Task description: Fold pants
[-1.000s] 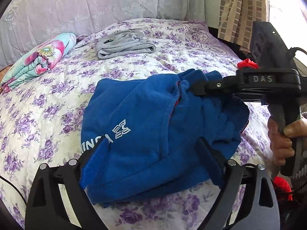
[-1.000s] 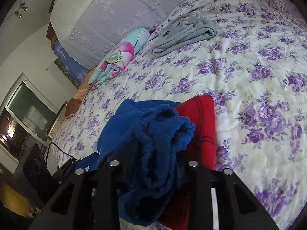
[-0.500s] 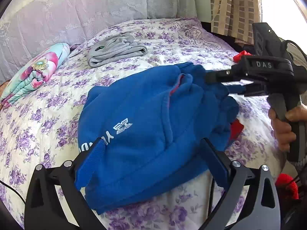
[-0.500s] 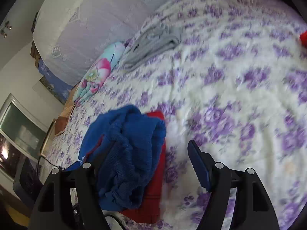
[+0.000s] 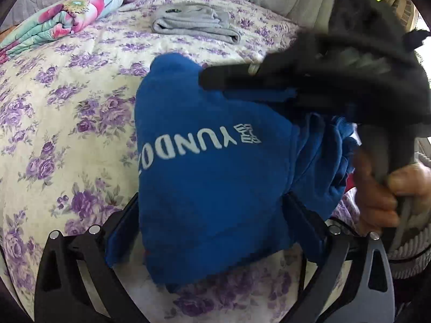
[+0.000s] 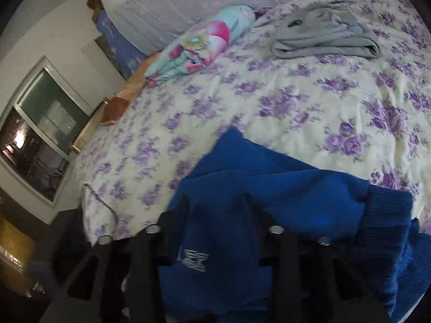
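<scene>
The blue fleece pants with white lettering (image 5: 215, 167) lie as a bunched bundle on the bed with the purple-flowered cover (image 5: 67, 113), directly in front of both grippers. The left gripper (image 5: 212, 215) is spread wide, its two fingers standing on either side of the near edge of the bundle without pinching it. The right gripper (image 6: 215, 207) reaches over the pants from the right side of the left one; in its own view the fabric fills the space between its fingers, which stand quite near each other, but whether it really clamps the cloth cannot be told, because the picture is blurred there.

Far ahead of the grippers, near the headboard, lie a folded grey garment (image 5: 194, 24) and a rolled flowery blanket (image 5: 59, 18), well apart from the pants.

The fold looks only partly made: the layers are thick and uneven, and the ribbed cuff (image 6: 385, 215) sticks out to the right of the right gripper. The risk from here is that the soft, heavy fleece slides or opens again if one gripper moves while the other is not holding. A grasp on the upper layer only would drag it off the lower one and spoil the edges.
</scene>
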The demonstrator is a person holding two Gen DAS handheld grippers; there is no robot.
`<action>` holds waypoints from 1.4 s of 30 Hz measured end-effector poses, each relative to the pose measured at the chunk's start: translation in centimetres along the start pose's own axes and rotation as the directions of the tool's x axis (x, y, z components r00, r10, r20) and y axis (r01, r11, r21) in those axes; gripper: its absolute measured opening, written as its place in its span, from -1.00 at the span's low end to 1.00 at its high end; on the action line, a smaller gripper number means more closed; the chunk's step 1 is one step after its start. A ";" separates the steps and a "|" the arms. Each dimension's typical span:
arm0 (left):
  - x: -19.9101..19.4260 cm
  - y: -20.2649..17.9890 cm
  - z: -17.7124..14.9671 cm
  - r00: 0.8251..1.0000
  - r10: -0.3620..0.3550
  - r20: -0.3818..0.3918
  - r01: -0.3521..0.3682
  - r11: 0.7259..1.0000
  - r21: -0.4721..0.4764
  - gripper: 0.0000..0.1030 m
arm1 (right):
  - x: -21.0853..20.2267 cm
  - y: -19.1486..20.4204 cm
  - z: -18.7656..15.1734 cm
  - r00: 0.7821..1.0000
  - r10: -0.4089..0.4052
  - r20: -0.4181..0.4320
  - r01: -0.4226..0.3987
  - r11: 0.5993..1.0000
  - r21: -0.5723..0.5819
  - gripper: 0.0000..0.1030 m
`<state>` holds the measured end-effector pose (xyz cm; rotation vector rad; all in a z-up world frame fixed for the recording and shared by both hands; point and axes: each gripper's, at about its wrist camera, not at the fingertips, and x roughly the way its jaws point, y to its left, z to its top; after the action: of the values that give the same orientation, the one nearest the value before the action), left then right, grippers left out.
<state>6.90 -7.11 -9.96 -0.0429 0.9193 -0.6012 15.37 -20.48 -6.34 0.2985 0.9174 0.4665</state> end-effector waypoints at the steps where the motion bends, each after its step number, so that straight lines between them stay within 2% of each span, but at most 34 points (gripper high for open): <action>1: -0.2 0.0 -0.1 1.000 -0.007 -0.003 0.007 1.000 0.010 0.91 | 0.0 -1.1 0.1 0.999 -0.052 0.007 0.052 0.999 0.010 -1.00; 3: -0.5 0.4 0.0 0.999 -0.035 -0.002 0.035 0.999 -0.006 0.91 | -0.9 -2.6 0.4 0.999 -0.015 0.030 0.012 0.996 0.089 -1.00; 5: -1.0 0.7 0.2 0.999 -0.049 0.006 0.049 0.999 -0.022 0.90 | -2.5 -1.9 0.3 0.995 -0.059 0.081 0.054 0.996 0.064 -1.00; 6: -1.5 0.7 0.3 0.999 -0.044 0.021 0.045 0.999 -0.023 0.90 | -3.6 -1.1 0.2 0.990 -0.072 0.118 0.067 0.997 0.046 -0.88; 8: -2.9 0.8 0.7 0.997 -0.020 0.070 0.021 1.000 -0.016 0.88 | -4.8 0.2 0.3 0.987 -0.047 0.153 0.046 0.999 0.011 -0.85; 9: -3.7 1.0 0.9 0.995 -0.013 0.100 0.015 1.000 -0.017 0.88 | -4.9 0.7 0.6 0.987 -0.037 0.154 0.039 0.999 -0.008 -0.77; 10: -4.5 1.2 1.2 0.992 -0.007 0.128 0.010 1.000 -0.025 0.88 | -4.7 1.2 0.8 0.987 -0.034 0.156 0.038 0.999 -0.024 -0.50; 12: -5.1 1.4 2.0 0.990 0.011 0.142 -0.005 0.999 -0.040 0.88 | -3.6 1.4 1.0 0.987 -0.088 0.137 0.095 0.995 -0.042 -0.07; 14: -4.0 1.4 2.6 0.993 0.069 0.095 -0.066 0.997 -0.034 0.88 | -1.8 0.2 0.7 0.980 -0.170 0.101 0.175 0.984 -0.037 -0.09; 15: -2.8 1.7 2.8 0.993 0.103 0.065 -0.100 0.994 -0.038 0.92 | -1.2 -0.7 0.4 0.976 -0.200 0.090 0.203 0.979 -0.030 -0.22; 16: -1.8 2.2 2.6 0.996 0.087 0.031 -0.085 0.995 -0.050 0.92 | -1.0 -1.2 0.1 0.968 -0.234 0.096 0.238 0.971 -0.034 -0.52; 18: -1.1 3.1 2.1 0.999 0.036 0.006 -0.035 0.994 -0.106 0.92 | -2.0 -1.6 -0.2 0.961 -0.251 0.113 0.256 0.966 -0.037 -0.62; 20: -2.3 3.9 2.4 1.000 0.012 0.026 -0.009 0.993 -0.121 0.92 | -4.0 -1.5 -0.6 0.962 -0.229 0.147 0.235 0.972 -0.020 -0.52; 22: -3.9 4.7 3.6 0.994 0.080 0.075 -0.072 0.991 -0.111 0.92 | -6.5 -0.4 -1.6 0.960 -0.184 0.210 0.202 0.977 -0.070 -0.03; 26: -4.6 6.8 8.2 0.981 0.139 0.136 -0.125 0.986 -0.109 0.91 | -7.9 1.8 -4.4 0.970 -0.150 0.190 0.181 0.971 -0.158 0.07; 29: -2.4 6.4 11.3 0.977 0.185 0.105 -0.184 0.983 -0.017 0.88 | -6.9 1.5 -6.6 0.976 -0.169 0.141 0.190 0.970 -0.150 0.15; 32: -0.8 4.6 12.4 0.987 0.145 0.075 -0.153 0.981 0.117 0.87 | -6.4 1.0 -7.8 0.977 -0.170 0.132 0.188 0.973 -0.136 0.16; 34: 0.4 3.3 12.2 0.988 0.148 0.045 -0.154 0.972 0.180 0.87 | -6.3 1.2 -8.1 0.977 -0.167 0.132 0.185 0.972 -0.143 0.21; 37: 3.2 3.4 12.2 0.985 0.171 -0.028 -0.162 0.966 0.202 0.87 | -6.0 1.6 -8.2 0.977 -0.170 0.128 0.190 0.968 -0.162 0.34; 40: 6.1 5.3 12.3 0.973 0.211 -0.088 -0.193 0.965 0.178 0.88 | -5.7 2.1 -8.5 0.975 -0.179 0.130 0.202 0.960 -0.192 0.43; 42: 7.7 7.1 12.4 0.977 0.162 -0.138 -0.145 0.982 0.123 0.91 | -5.8 2.1 -8.7 0.976 -0.175 0.131 0.198 0.961 -0.195 0.44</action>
<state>23.11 -7.74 -9.91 0.1743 1.0198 -0.5156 4.72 -21.13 -6.48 0.0465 0.7709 0.3628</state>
